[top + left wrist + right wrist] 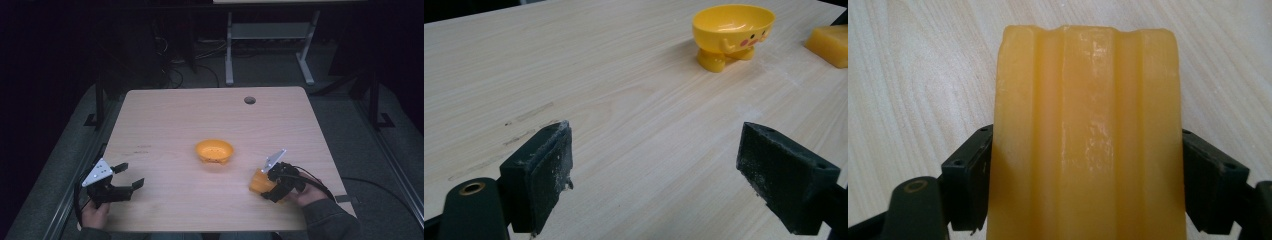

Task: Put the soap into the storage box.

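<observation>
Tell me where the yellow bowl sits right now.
In the high view, the yellow bowl stands near the middle of the table, ahead of and between the two grippers, nearer the right gripper and its orange block.

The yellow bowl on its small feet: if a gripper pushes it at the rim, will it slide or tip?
The bowl is wide on top and stands on short feet set close under it, so a push at the rim may tip it. It looks like thin plastic, probably light. A low push on the smooth table would likelier slide it.
</observation>
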Action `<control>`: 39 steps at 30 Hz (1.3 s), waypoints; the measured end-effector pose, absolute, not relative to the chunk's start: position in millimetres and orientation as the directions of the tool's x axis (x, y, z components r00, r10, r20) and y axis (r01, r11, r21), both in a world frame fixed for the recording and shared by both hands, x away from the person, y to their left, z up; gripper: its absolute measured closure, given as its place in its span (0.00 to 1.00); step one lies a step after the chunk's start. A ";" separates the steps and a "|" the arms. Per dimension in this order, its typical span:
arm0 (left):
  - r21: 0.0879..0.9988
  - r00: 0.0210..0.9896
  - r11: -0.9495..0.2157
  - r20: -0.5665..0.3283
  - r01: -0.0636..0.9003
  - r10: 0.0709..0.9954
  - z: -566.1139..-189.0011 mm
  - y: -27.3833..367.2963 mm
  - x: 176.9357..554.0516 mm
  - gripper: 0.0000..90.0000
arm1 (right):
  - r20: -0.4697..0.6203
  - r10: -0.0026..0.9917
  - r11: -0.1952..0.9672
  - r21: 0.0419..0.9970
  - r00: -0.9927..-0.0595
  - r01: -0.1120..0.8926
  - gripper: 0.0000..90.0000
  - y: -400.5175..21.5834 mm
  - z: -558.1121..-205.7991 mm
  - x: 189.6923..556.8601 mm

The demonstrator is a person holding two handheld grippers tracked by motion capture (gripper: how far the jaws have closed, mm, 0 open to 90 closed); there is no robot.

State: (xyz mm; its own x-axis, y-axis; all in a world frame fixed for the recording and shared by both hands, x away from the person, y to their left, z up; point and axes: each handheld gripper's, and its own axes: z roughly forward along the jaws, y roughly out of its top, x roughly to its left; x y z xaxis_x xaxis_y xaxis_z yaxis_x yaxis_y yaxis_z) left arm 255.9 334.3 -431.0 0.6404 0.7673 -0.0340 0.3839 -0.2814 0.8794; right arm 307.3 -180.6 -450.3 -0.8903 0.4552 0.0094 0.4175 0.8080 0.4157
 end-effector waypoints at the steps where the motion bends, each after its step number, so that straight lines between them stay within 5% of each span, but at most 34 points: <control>1: 0.881 0.639 -0.277 -0.037 0.384 0.768 -431.1 334.4 255.8 0.16 | 0.009 0.454 0.809 0.416 -0.891 0.416 0.23 -180.6 -450.3 307.3; 39: 0.889 0.625 -0.249 -0.053 0.385 0.779 -430.3 338.2 257.3 0.16 | -0.002 0.434 0.790 0.481 -0.901 0.380 0.23 -178.1 -405.8 325.2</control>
State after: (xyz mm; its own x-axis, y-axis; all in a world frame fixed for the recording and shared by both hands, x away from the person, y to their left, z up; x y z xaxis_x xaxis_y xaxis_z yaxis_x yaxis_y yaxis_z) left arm 257.3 338.2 -430.3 0.6253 0.7786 -0.0530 0.3852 -0.2489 0.8886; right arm 325.2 -178.1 -405.8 -0.9010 0.4339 -0.0020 0.3796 0.7904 0.4808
